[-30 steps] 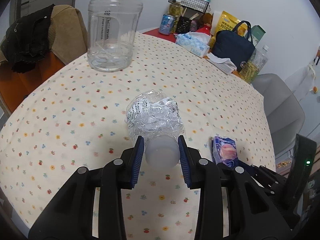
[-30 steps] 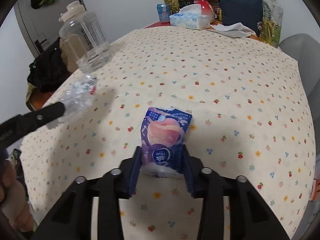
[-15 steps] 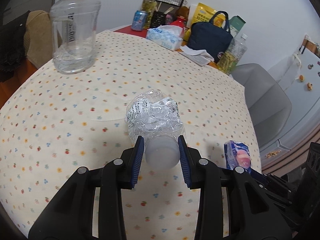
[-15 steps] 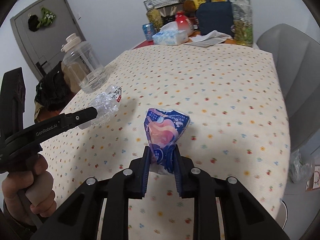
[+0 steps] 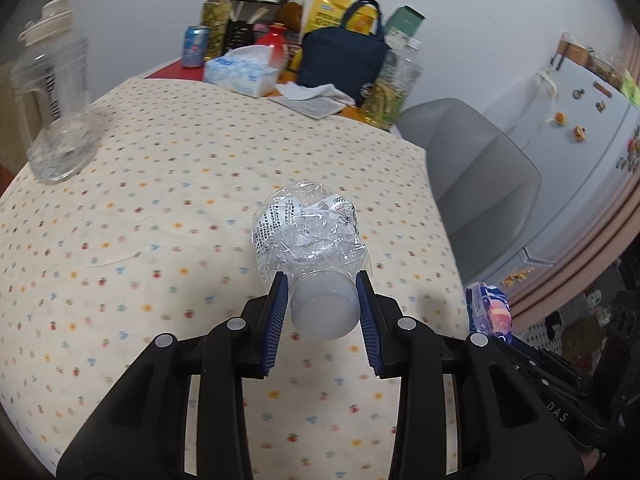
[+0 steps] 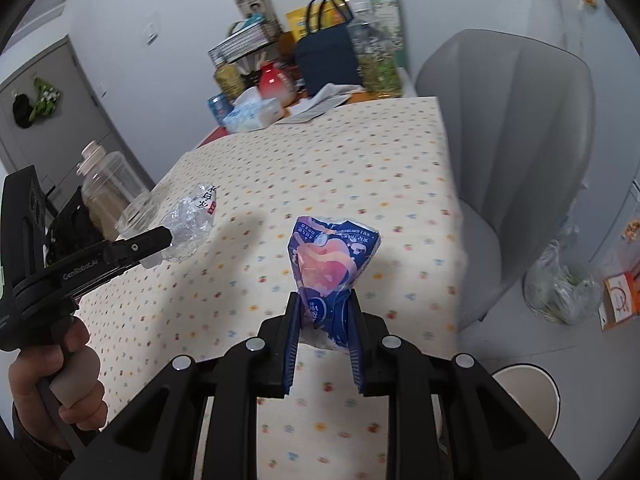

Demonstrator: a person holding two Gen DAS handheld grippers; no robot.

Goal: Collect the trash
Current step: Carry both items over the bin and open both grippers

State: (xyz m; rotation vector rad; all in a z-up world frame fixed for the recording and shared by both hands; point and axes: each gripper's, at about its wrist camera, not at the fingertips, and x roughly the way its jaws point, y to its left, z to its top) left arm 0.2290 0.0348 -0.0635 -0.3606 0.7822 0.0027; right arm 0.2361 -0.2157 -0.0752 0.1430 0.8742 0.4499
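My left gripper (image 5: 322,280) is shut on the white cap end of a crushed clear plastic bottle (image 5: 306,232) and holds it above the table. The bottle also shows in the right wrist view (image 6: 190,220), at the left. My right gripper (image 6: 324,302) is shut on a blue and pink snack wrapper (image 6: 332,256) and holds it up over the table's right side. The wrapper also shows at the lower right of the left wrist view (image 5: 490,312).
The table has a dotted cream cloth (image 5: 160,200). A large clear jug (image 5: 56,108) stands at its left. A tissue box (image 5: 240,72), cans, jars and a navy bag (image 5: 344,60) crowd the far end. A grey chair (image 6: 516,152) stands right, with a bin (image 6: 528,392) and a plastic bag (image 6: 560,288) on the floor.
Both grippers have lifted their items higher and swung right toward the chair side of the table. The jug has slid to the left edge of the left wrist view.
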